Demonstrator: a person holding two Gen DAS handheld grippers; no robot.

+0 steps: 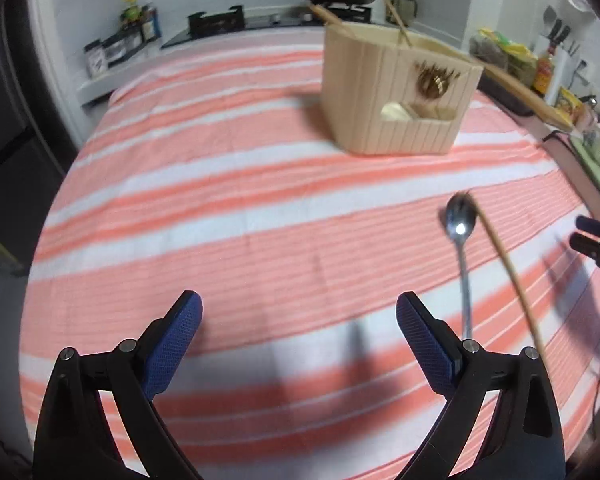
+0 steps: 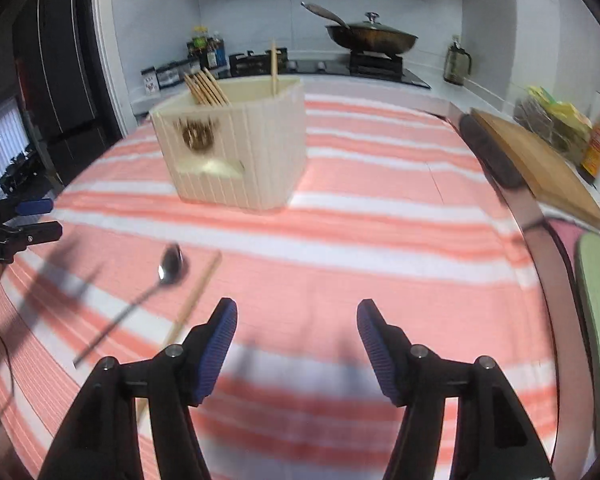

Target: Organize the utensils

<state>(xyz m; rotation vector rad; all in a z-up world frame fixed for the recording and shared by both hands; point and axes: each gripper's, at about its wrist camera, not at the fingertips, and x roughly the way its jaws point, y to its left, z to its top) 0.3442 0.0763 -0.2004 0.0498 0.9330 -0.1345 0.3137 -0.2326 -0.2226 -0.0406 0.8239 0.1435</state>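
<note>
Both grippers, left (image 1: pixel 299 322) and right (image 2: pixel 297 328), gape wide, holding nothing. The spoon (image 2: pixel 140 298) and chopstick (image 2: pixel 192 304) lie side by side on the cloth (image 2: pixel 380 240), near the box (image 2: pixel 240 148). Thin, stiff, light, probably slippery; I'd pinch mid-handle.

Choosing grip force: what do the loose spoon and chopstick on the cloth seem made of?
Spoon: apparently polished metal, dark and reflective with a bright glint in its bowl. Chopstick: likely wood or bamboo, matte tan with no shine; blur hides any grain.
</note>
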